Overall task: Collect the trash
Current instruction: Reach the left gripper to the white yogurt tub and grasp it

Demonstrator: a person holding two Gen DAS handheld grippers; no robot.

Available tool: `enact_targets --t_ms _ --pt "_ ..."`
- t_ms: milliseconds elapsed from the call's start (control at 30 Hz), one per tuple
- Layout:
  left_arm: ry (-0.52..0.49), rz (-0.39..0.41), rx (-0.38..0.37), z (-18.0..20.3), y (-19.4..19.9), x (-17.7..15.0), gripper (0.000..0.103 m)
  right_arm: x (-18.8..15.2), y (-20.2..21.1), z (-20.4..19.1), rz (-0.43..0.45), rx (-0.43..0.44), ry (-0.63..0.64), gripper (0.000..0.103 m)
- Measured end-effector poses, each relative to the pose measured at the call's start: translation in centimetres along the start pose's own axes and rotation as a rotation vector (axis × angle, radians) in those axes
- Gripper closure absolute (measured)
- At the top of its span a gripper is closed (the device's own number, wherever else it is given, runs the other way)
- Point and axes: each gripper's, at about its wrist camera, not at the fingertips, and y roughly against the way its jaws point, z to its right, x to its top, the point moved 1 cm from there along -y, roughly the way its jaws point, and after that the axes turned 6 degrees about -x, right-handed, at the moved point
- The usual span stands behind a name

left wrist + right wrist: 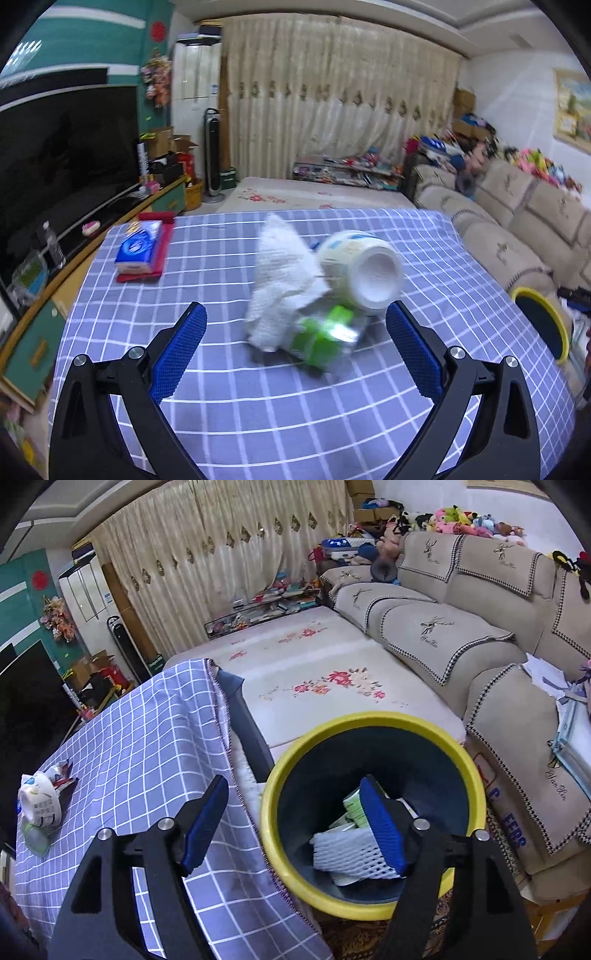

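sofa [436, 635] – right, plush toys on top | curtain [332, 96] – far wall | television [62, 155] – left

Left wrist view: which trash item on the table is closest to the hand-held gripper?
The green wrapper. It lies nearest, low between the open fingers, in front of the white tissue and the paper cup, which is tipped on its side behind it.

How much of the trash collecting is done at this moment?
Partly done. The yellow-rimmed bin already holds a white foam net and green-and-white packaging. Nothing is in hand: the right gripper is open above the bin, and the left gripper is open, facing the pile. Left on the table: crumpled tissue, paper cup, green wrapper.
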Motion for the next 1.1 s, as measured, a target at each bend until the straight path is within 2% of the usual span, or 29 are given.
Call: enact_targets --t_ms 200,433,533,833,1100 --pt "-0.088 -0.026 -0.047 4.4 -1.5 2.3 0.007 -0.5 0.8 0.1 0.023 0.015 0.002 0.033" --pt "-0.1 -0.053 -0.131 6.5 -4.7 4.9 0.007 -0.8 0.8 1.7 0.019 0.047 -0.026 0.031" --pt "-0.148 -0.05 -0.144 7.3 -5.5 5.7 0.007 -1.0 0.1 2.4 0.005 0.057 -0.042 0.031" --pt "-0.189 -0.131 -0.134 7.3 -8.5 5.4 0.007 -1.4 -1.5 3.4 -0.026 0.069 -0.07 0.031" --pt "-0.267 -0.145 -0.095 8.2 -9.7 4.8 0.007 -1.6 -1.8 3.3 -0.039 0.07 -0.068 0.031"
